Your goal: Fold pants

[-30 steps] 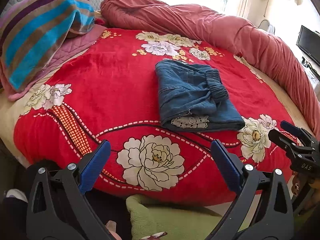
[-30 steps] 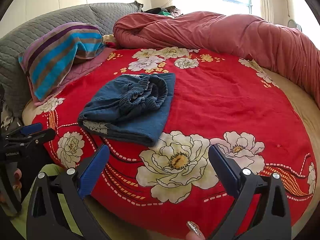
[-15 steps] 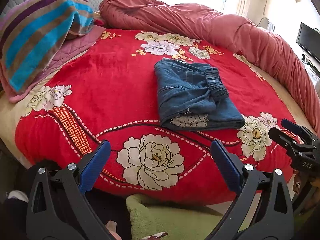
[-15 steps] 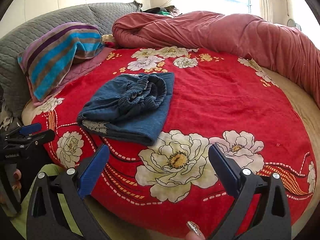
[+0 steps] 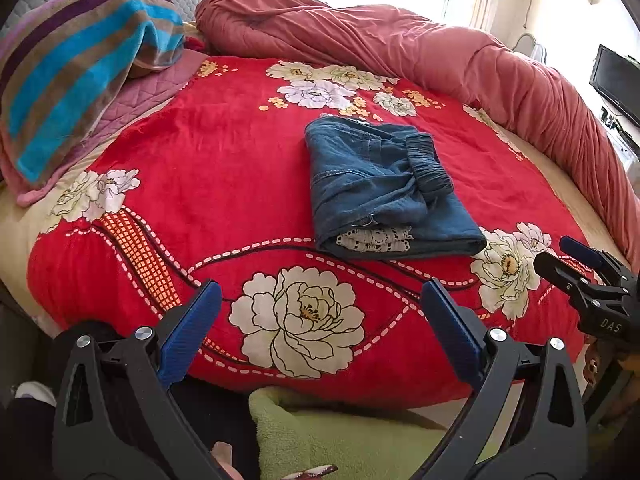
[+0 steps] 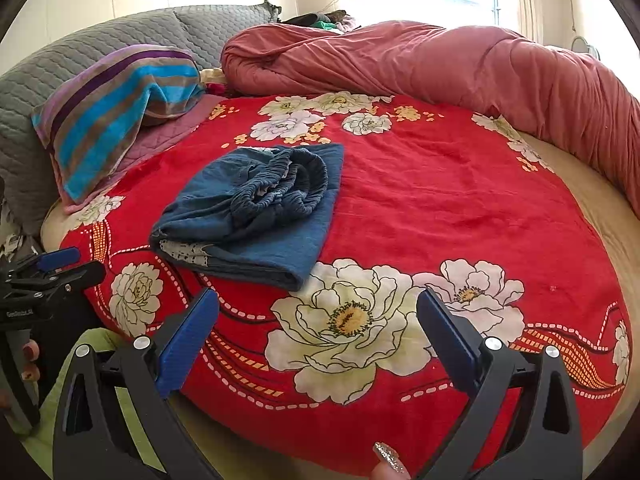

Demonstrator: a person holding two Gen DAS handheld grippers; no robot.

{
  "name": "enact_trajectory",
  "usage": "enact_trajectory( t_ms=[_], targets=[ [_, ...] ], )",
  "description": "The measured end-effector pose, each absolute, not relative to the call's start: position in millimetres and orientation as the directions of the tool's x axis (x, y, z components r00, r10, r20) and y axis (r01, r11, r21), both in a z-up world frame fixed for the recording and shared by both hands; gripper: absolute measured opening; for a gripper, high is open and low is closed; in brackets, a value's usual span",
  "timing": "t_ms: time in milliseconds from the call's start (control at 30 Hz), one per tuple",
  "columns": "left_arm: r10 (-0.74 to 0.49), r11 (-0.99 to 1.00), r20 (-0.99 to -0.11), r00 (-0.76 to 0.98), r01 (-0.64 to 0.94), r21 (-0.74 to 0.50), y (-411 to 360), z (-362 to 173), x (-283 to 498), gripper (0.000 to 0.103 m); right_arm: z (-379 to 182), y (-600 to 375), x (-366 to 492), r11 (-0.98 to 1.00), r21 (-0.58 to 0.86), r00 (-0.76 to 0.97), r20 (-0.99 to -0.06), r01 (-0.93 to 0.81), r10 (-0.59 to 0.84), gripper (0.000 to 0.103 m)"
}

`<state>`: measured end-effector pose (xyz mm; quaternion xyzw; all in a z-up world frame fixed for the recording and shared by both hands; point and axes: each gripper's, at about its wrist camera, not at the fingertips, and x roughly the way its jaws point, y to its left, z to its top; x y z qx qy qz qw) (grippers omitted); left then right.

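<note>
Blue denim pants (image 5: 380,184) lie folded into a compact rectangle on the red floral blanket (image 5: 224,168), elastic waistband bunched on top and a strip of white lace showing at the near edge. The right wrist view shows the same pants (image 6: 256,212) left of centre. My left gripper (image 5: 320,320) is open with nothing in it, held back at the bed's near edge, well short of the pants. My right gripper (image 6: 318,328) is open too and holds nothing, over a large white flower print. Each gripper appears at the edge of the other's view.
A rolled pink-red duvet (image 5: 420,52) curves along the far and right side of the round bed. A striped pillow (image 5: 76,64) and grey quilted headboard (image 6: 100,44) sit at the left. A green cloth (image 5: 340,436) lies below the bed edge. A dark screen (image 5: 616,84) stands far right.
Both grippers have drawn back very slightly from the bed; the pants stay where they lie. Both stay open.
</note>
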<state>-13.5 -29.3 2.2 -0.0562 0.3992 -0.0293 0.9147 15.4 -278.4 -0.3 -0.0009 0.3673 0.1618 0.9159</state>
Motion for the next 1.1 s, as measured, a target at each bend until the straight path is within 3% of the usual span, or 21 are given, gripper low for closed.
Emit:
enact_trajectory(
  t_ms=[867, 1100],
  targets=[
    [-0.089, 0.993, -0.749, 0.657, -0.001, -0.119, -18, -4, -9, 0.093, -7, -286, 25, 0.961, 0.113, 0.681, -0.685, -0.252, 0.259, 0.098],
    [-0.074, 0.973, -0.778, 0.624, -0.126, -0.193, 40, -15, 15, 0.093, -14, -325, 45, 0.988, 0.090, 0.706, -0.692, -0.126, 0.153, 0.098]
  ],
)
